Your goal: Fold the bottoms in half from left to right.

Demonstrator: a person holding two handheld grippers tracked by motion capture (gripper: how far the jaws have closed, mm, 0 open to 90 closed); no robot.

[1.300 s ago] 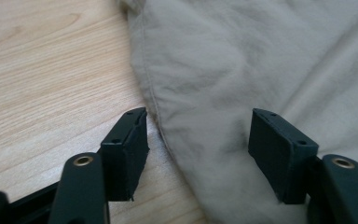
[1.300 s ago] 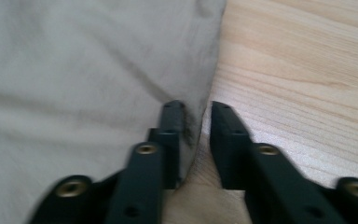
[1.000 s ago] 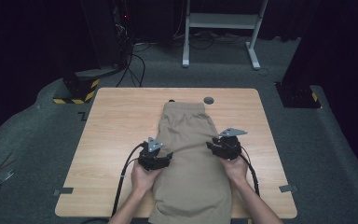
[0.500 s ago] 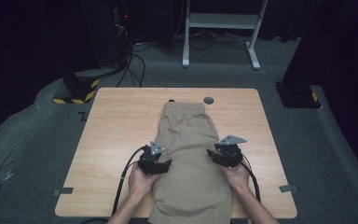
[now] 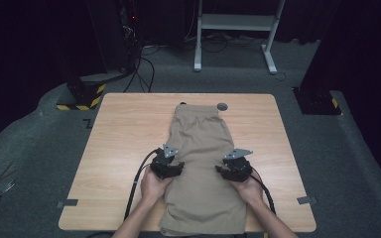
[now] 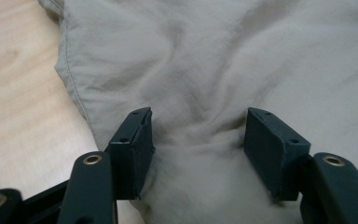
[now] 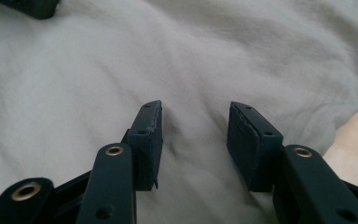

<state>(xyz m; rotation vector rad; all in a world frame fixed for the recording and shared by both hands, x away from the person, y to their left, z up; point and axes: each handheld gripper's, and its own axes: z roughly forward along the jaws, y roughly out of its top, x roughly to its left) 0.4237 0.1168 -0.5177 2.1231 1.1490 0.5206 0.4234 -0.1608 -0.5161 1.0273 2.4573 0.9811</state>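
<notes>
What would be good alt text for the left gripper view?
The left gripper rests on beige shorts, its two black fingers apart with a bunched ridge of cloth between them. The wooden table shows at the left, beside the shorts' edge.

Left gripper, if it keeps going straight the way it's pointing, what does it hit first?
Probably the khaki shorts: the left gripper has just been closing, its jaws apart over a bunched fold of cloth, table beneath.

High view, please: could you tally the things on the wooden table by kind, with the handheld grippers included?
Khaki shorts: 1
Small dark round disc near the far edge: 1
Black handheld grippers: 2, the left gripper and the right gripper, both over the shorts
Total: 4
</notes>
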